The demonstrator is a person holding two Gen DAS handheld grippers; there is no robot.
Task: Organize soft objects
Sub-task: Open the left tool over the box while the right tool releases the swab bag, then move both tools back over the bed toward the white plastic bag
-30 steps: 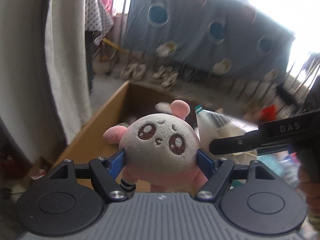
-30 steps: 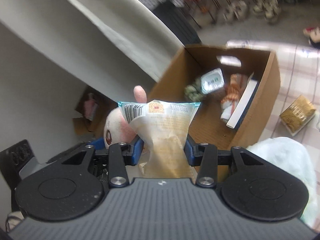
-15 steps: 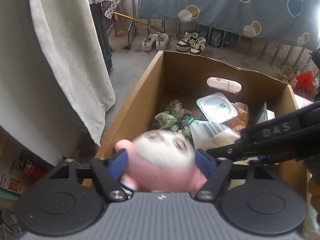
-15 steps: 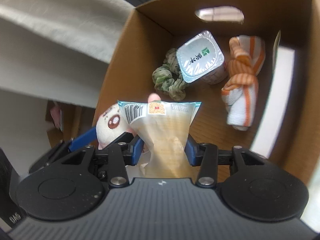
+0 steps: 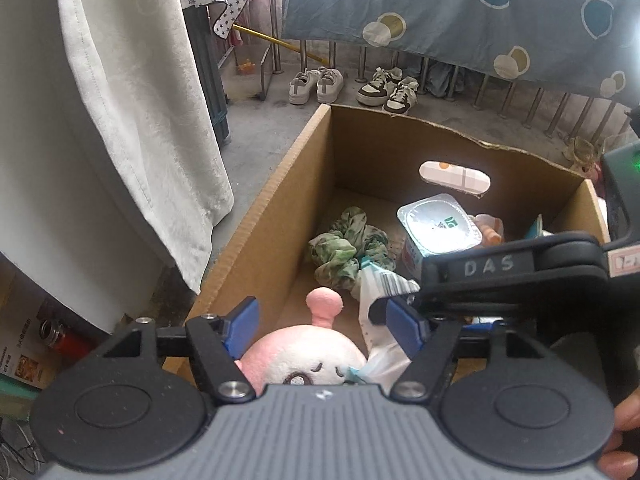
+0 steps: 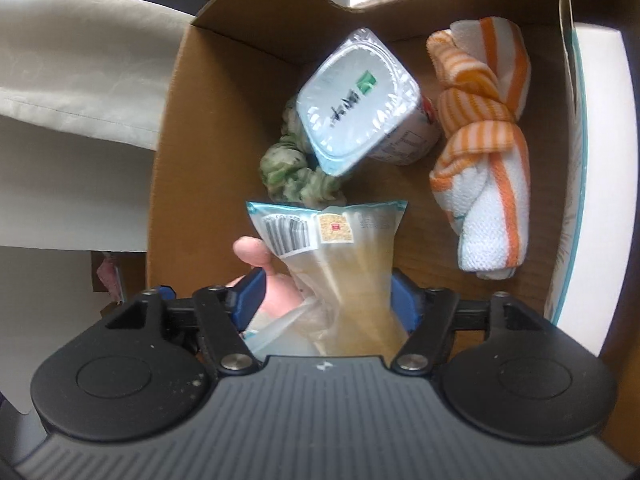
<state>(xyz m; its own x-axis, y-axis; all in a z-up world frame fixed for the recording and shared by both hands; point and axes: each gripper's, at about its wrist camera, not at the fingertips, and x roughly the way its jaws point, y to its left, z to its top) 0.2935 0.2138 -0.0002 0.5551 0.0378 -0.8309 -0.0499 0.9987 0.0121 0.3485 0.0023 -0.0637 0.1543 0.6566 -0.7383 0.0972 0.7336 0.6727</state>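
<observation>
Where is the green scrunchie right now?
In both wrist views the green scrunchie lies on the cardboard box floor near its left wall, partly under the tilted yogurt cup.

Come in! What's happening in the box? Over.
Left hand-held gripper, right hand-held gripper just opened. Plush, snack bag loose between jaws, in cardboard box. Nothing blocking.

Home balcony: hung laundry (image 5: 460, 12), sneakers (image 5: 316, 85) by railing (image 5: 516, 100)

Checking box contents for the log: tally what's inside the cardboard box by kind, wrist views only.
Plush toy: 1
Snack bag: 1
Green scrunchie: 1
Sealed cup: 1
Orange-striped towel: 1
White and teal flat box: 1
Total: 6
</observation>
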